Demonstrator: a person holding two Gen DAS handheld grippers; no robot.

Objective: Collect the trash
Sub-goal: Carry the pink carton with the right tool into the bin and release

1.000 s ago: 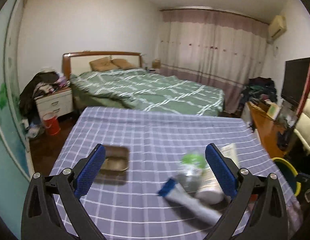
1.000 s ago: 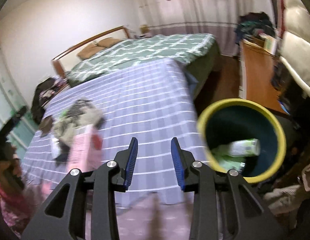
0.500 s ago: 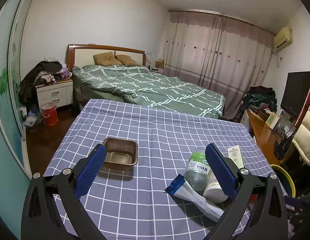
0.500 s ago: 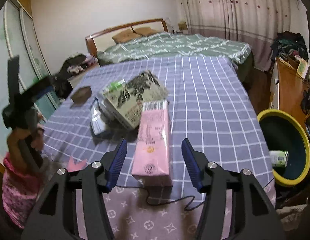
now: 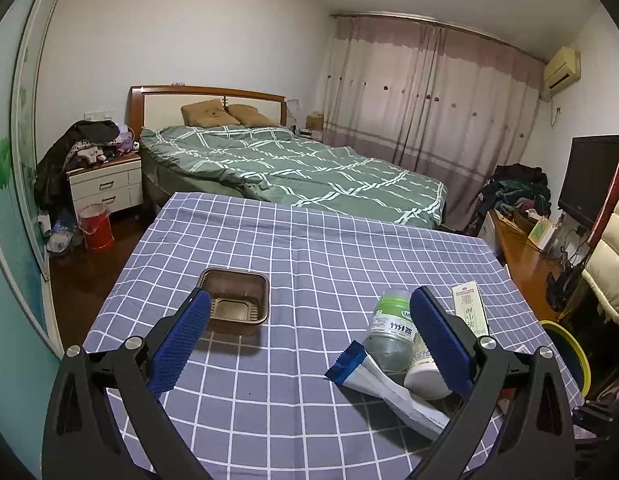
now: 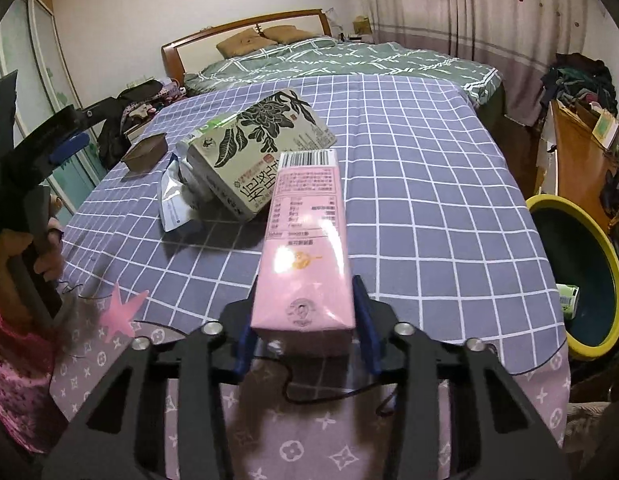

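Note:
My right gripper (image 6: 303,326) has both jaws against the near end of a pink carton (image 6: 305,236) lying on the checked table. Beyond it lie a green-and-white carton (image 6: 253,152), a foil wrapper (image 6: 171,196) and a brown tray (image 6: 145,154). My left gripper (image 5: 309,344) is open and empty over the table, with the brown tray (image 5: 235,306) near its left finger and a clear bottle (image 5: 391,334), a white cup (image 5: 423,370) and a blue-white wrapper (image 5: 383,386) near its right finger. The yellow-rimmed bin (image 6: 577,280) stands at the table's right and holds a small carton.
The checked tablecloth (image 5: 309,248) covers the table; a bed (image 5: 289,168) stands behind it. A wooden desk (image 6: 577,152) and piled clothes are at the right. A thin cable (image 6: 333,394) lies on the pink patterned cloth at the table's near edge.
My right gripper swung from the bin to the table and closed around the pink carton's end. My left gripper stayed open and steadied over the table.

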